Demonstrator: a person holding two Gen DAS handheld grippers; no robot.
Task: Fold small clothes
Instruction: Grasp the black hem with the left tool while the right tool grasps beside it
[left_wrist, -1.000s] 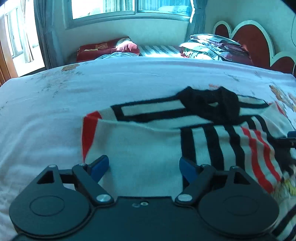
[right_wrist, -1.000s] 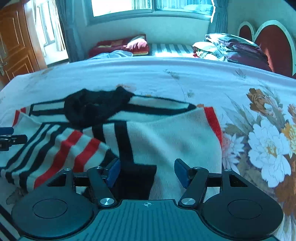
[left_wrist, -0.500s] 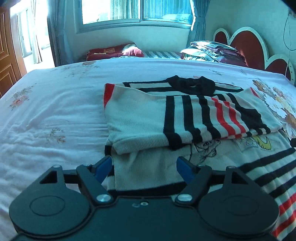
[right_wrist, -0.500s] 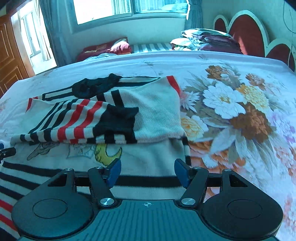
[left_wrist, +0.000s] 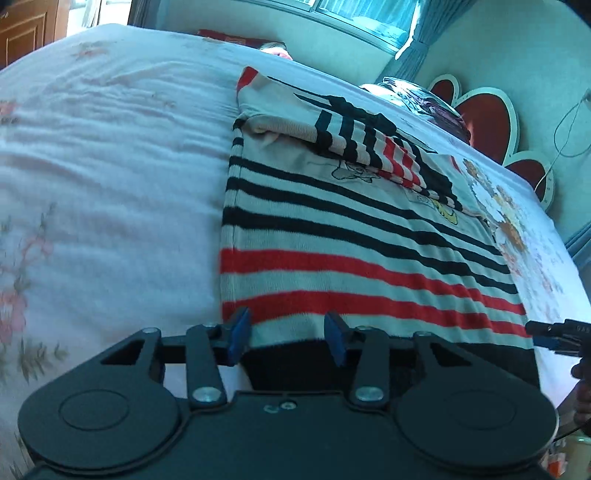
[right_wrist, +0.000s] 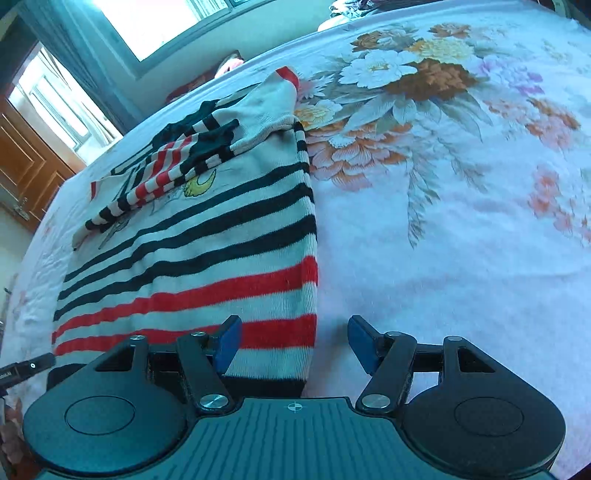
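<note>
A cream knit sweater (left_wrist: 362, 236) with black and red stripes lies flat on the bed, both sleeves (left_wrist: 354, 140) folded across its chest. My left gripper (left_wrist: 287, 336) hovers over the sweater's near left hem corner; its jaws are closing with the hem between them, the pads still apart from the cloth. My right gripper (right_wrist: 294, 343) stands open over the near right hem corner of the sweater (right_wrist: 207, 236), with the side edge running between its fingers. Each gripper's tip shows at the edge of the other's view: the right gripper (left_wrist: 554, 336) and the left gripper (right_wrist: 29, 367).
The bed sheet (right_wrist: 443, 229) is white and pink with large flowers on the right. A red heart-shaped headboard (left_wrist: 484, 118) and piled bedding (left_wrist: 417, 96) are at the far end. A window (right_wrist: 155, 26) and a wooden door (right_wrist: 26, 162) stand beyond the bed.
Both grippers drew back from the collar and folded sleeves to the sweater's near hem, and both rolled. The left jaws narrowed; the right jaws kept their width.
</note>
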